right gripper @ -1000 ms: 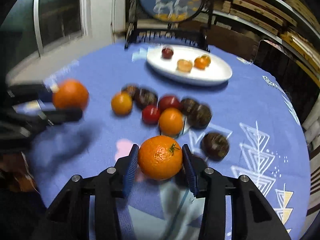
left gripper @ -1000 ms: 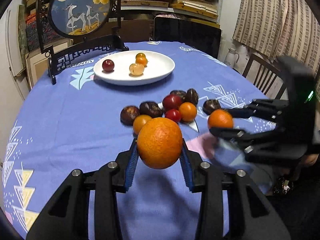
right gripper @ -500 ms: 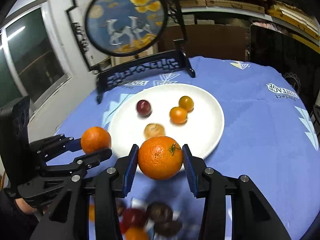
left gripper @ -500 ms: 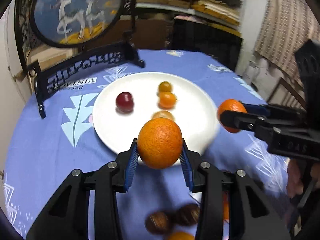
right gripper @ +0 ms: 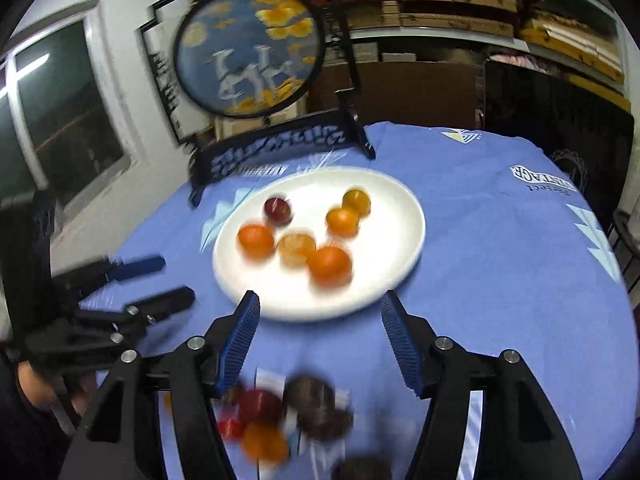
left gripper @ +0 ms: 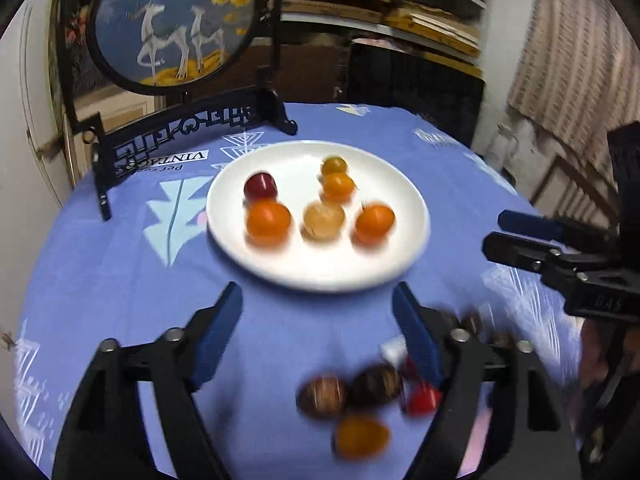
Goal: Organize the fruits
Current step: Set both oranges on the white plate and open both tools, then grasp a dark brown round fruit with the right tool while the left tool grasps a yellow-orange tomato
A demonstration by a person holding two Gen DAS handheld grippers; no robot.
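A white plate point(left gripper: 320, 272) point(right gripper: 384, 280) on the blue tablecloth holds two oranges point(left gripper: 268, 220) point(left gripper: 374, 219), a dark red fruit point(left gripper: 260, 186), a pale yellow fruit point(left gripper: 323, 219) and two small orange fruits point(left gripper: 338, 186). My left gripper point(left gripper: 318, 300) is open and empty just short of the plate's near rim. My right gripper point(right gripper: 320, 312) is open and empty at the plate's near rim; it also shows at the right of the left wrist view point(left gripper: 516, 236). A blurred pile of dark, red and orange fruits point(left gripper: 360, 400) point(right gripper: 288, 416) lies on the cloth under the grippers.
A round painted screen on a black stand point(left gripper: 172, 24) point(right gripper: 248, 48) stands behind the plate. Shelves and dark furniture point(left gripper: 412, 72) line the back. A chair point(left gripper: 568, 188) and a curtain are at the right. The left gripper shows at the left of the right wrist view point(right gripper: 156, 280).
Both grippers have opened and let go of their oranges, which now lie on the plate. Both grippers have drawn back a little from the plate.
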